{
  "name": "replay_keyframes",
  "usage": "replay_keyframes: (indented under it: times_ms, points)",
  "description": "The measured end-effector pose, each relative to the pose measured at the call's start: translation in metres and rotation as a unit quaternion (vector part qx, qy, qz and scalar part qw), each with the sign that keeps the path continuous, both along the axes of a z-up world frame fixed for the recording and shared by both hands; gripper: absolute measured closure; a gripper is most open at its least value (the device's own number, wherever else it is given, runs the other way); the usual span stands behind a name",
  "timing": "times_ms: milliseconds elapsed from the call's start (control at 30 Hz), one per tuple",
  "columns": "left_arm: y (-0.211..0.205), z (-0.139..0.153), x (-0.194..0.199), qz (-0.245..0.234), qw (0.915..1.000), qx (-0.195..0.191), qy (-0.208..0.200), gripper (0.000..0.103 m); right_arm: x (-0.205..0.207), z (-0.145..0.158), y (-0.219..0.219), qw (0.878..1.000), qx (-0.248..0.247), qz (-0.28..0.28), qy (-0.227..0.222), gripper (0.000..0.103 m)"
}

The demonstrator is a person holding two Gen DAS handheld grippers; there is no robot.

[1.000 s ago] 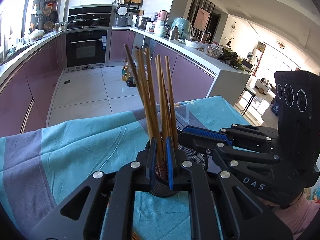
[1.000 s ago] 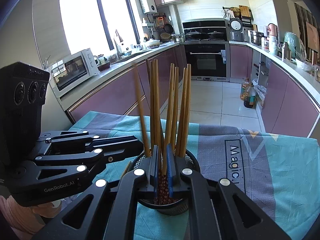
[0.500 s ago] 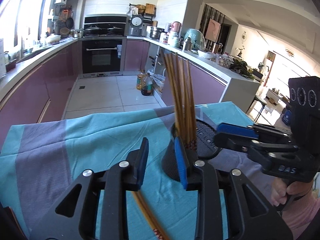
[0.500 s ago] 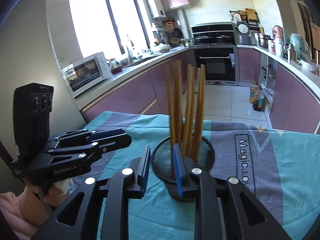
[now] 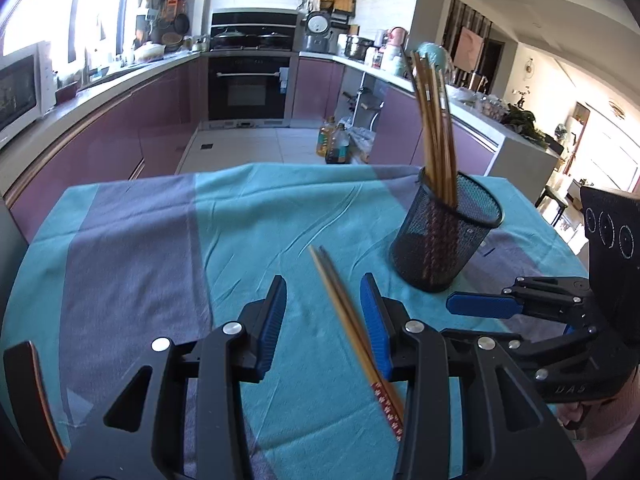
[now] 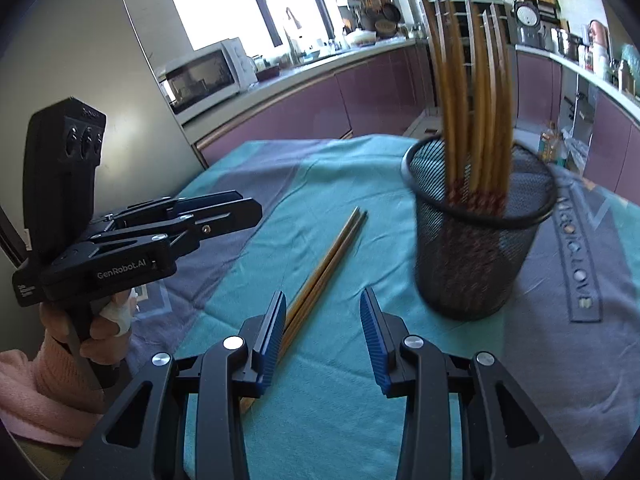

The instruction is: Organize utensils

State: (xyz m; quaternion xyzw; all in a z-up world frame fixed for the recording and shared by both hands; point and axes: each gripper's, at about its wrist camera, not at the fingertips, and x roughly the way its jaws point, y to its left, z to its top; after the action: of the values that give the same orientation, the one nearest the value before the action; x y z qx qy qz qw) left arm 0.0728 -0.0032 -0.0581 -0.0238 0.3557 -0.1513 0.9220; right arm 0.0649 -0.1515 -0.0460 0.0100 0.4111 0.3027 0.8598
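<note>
A black mesh holder (image 5: pixel 444 232) stands on the cloth with several wooden chopsticks (image 5: pixel 434 132) upright in it; it also shows in the right wrist view (image 6: pixel 478 240). A loose pair of chopsticks (image 5: pixel 352 328) lies flat on the cloth, also seen in the right wrist view (image 6: pixel 324 272). My left gripper (image 5: pixel 324 320) is open and empty, its fingers either side of the loose pair. My right gripper (image 6: pixel 322 336) is open and empty, just right of the pair and left of the holder.
A teal and grey tablecloth (image 5: pixel 140 240) covers the table. Each gripper shows in the other's view: the right one (image 5: pixel 560 320) beside the holder, the left one (image 6: pixel 132 240) at the table's left. Purple kitchen cabinets (image 5: pixel 120 132) and an oven lie beyond.
Both grippers were shut on chopsticks in the holder, then opened and drew back. The holder now stands apart from both. A loose pair on the cloth has come into view.
</note>
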Motion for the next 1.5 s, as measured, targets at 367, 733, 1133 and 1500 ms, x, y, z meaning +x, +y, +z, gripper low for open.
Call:
replay_keyframes:
  times_ms: [367, 733, 1133, 1500]
  points:
    - [0.005, -0.028, -0.004, 0.019, 0.9993, -0.002, 0.032, 0.066, 0.005, -0.024, 0.03, 0.999, -0.028, -0.005, 0.026, 0.067]
    - [0.006, -0.036, -0.002, 0.019, 0.999, -0.004, 0.041, 0.067, 0.014, -0.031, 0.043, 0.998, -0.049, -0.011, 0.027, 0.068]
    - [0.002, -0.041, -0.002, 0.01, 0.999, -0.005, 0.044, 0.068, 0.014, -0.032, 0.042, 0.998, -0.052, -0.015, 0.031, 0.075]
    - [-0.011, -0.044, -0.001, -0.006, 0.999, 0.005, 0.044, 0.069, 0.016, -0.033, 0.031, 0.998, -0.047, -0.025, 0.039, 0.079]
